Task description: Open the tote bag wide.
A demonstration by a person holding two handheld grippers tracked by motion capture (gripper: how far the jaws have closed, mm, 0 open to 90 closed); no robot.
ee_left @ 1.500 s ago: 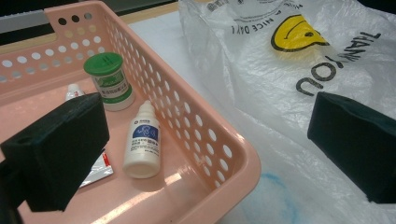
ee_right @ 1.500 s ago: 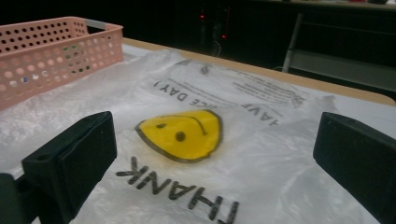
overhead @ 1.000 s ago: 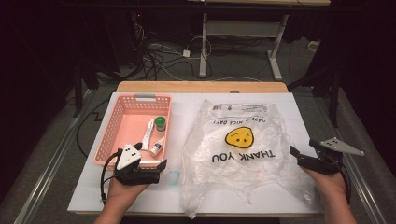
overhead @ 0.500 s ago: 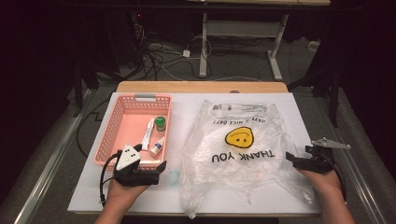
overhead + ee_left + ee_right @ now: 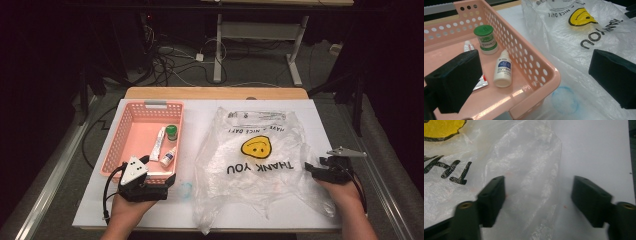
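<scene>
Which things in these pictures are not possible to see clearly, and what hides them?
- Tube in the pink basket, left gripper view: its lower part is hidden by a black jaw.
- Small print on the dropper bottle, left gripper view: too small to read.
- Plastic bag, right gripper view: its print is cut off by the picture's left edge.
- Right gripper, high view: the jaws are dark and too small to judge.

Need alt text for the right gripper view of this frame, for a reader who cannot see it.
The right gripper hangs just above the crinkled edge of a clear plastic bag on a white table; its jaws have just been closing, with the bag's edge between them but not yet pinched. The bag's yellow smiley face and black lettering show at upper left.
</scene>
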